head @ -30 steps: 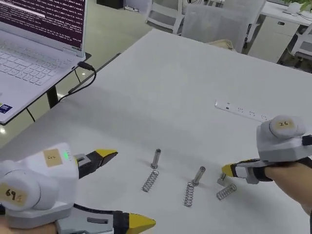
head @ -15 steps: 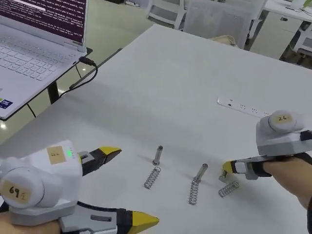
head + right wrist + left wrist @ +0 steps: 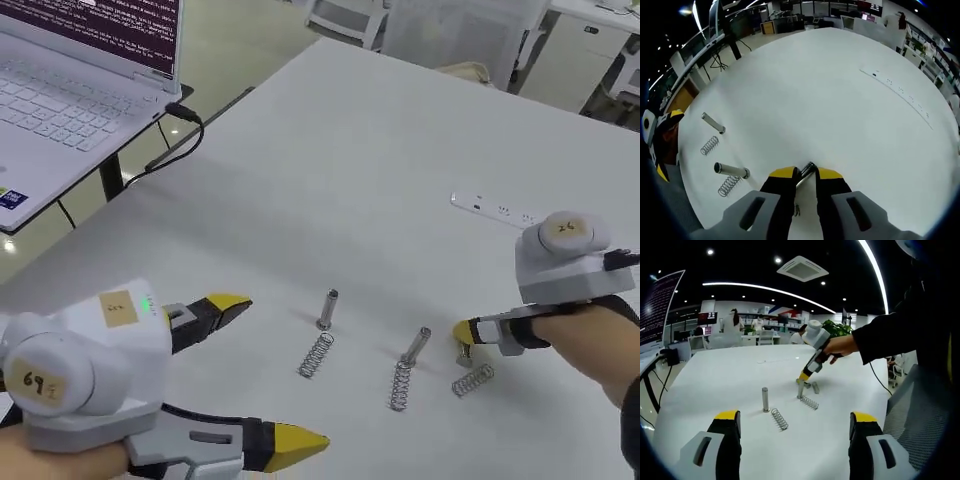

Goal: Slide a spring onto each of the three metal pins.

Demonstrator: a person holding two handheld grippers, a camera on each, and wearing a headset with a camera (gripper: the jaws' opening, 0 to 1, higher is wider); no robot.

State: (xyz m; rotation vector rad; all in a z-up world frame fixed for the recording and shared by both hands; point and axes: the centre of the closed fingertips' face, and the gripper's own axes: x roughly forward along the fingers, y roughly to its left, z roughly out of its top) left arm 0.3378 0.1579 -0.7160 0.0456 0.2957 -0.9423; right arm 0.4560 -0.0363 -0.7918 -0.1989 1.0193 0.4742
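right claw pinches right pin on the counter, its spring lying just beside; left claw spread, idle; I'd hold the pin by its base, upright, top clear, then have left claw bring the spring on coaxially
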